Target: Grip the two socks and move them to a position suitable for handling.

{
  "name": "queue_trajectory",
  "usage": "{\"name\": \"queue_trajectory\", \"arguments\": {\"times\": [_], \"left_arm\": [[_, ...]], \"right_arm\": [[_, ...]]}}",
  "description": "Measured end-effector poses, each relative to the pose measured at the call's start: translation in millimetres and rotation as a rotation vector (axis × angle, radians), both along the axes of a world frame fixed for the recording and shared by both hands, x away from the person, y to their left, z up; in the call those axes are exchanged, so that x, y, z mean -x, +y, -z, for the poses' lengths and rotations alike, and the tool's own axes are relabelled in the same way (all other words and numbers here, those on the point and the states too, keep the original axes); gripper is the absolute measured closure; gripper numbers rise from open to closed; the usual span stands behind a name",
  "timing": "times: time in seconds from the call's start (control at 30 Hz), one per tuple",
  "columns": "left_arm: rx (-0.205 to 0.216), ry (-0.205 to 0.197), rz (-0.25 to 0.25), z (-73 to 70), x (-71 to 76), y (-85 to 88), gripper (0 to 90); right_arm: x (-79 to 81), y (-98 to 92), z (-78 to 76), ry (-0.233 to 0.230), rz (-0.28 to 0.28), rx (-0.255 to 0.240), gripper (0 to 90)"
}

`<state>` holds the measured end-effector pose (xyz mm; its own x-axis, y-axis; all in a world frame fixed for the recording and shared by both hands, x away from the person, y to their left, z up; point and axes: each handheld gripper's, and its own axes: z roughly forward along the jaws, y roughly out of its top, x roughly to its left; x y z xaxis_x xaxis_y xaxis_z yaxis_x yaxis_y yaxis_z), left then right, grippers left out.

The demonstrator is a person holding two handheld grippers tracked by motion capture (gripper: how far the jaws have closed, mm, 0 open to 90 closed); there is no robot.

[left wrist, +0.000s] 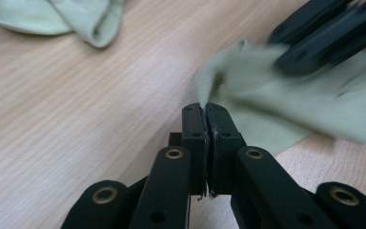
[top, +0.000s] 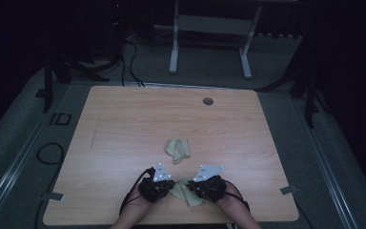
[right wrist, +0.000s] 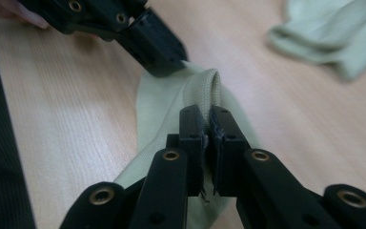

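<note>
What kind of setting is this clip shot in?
Probably a dim lab or recording room: a bare wooden table on grey carpet, loose cables on the floor and a white desk frame behind.

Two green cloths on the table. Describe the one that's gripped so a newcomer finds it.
On the wooden table, look at the near edge. The gripped cloth lies between the left gripper and right gripper, both pinching it; the other cloth sits crumpled farther in, untouched.

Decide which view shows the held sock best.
The right gripper view: the sock is sharp, its ribbed cuff pinched by the right gripper. The left gripper view blurs it; the high view shows it small between both grippers.
</note>
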<state>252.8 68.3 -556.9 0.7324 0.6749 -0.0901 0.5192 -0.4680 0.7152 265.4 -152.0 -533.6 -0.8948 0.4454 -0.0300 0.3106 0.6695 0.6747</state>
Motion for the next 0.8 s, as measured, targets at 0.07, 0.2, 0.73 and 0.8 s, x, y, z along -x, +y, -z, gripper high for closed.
{"name": "queue_trajectory", "arguments": {"times": [0.07, 0.2, 0.73, 0.8], "left_arm": [[0.002, -0.005, -0.008, -4.6, 2.3, 4.4, 87.4], [0.028, -0.017, -0.015, -15.5, 10.3, 14.2, 87.4], [0.007, 0.040, -0.029, -5.6, 22.7, 21.2, 87.2], [-0.001, 0.052, -0.035, -0.8, 21.2, 20.1, 87.2]], "right_arm": [[2.7, -8.6, -11.3, -0.016, 0.020, -0.034, 84.7], [7.9, -30.1, -32.9, -0.034, 0.065, -0.100, 84.7], [7.3, -76.8, 5.6, 0.085, 0.228, -0.093, 83.8], [5.5, -76.8, 13.1, 0.096, 0.228, -0.076, 83.5]]}}
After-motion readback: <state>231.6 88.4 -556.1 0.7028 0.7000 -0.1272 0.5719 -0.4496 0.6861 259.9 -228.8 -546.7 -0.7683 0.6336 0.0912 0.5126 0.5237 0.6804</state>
